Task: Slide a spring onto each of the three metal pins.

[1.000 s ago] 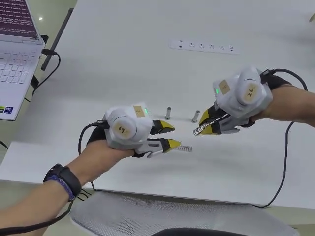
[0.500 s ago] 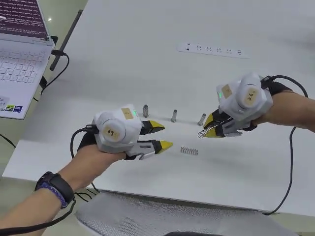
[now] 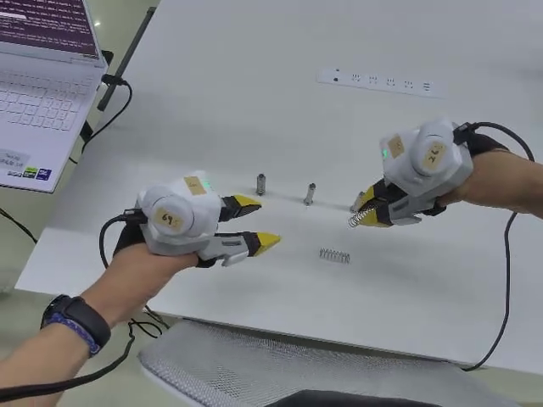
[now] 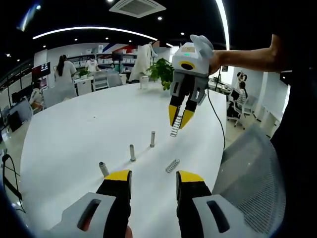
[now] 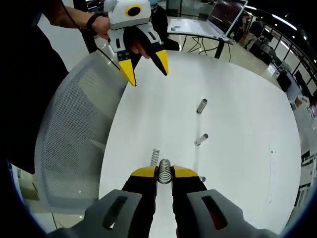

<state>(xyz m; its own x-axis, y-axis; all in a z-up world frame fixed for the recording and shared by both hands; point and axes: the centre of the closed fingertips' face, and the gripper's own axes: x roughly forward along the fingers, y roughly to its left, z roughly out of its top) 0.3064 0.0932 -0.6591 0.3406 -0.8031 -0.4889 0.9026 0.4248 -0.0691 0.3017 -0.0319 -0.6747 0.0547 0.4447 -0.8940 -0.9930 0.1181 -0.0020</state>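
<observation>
Clamps a spring (image 5: 164, 164) in the right tool (image 5: 164, 172) over the white table (image 3: 254, 102). Holds the left tool (image 4: 154, 175) open, empty, near three upright pins (image 4: 132, 152) and a loose spring (image 4: 172, 165).

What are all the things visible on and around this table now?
Wide smooth table: one, white, under everything.
Small upright metal pins: three, silver, in a row.
Coiled metal spring: one, silver, lying near the pins.
Second coiled metal spring: one, silver, held above the table.
Open laptop: one, white, far left.
Long power strip: one, white, far side.
Mesh chair: one, grey, near edge.
Left tool: one, yellow-tipped, open, empty.
Right tool: one, yellow-tipped, gripping that spring.
</observation>
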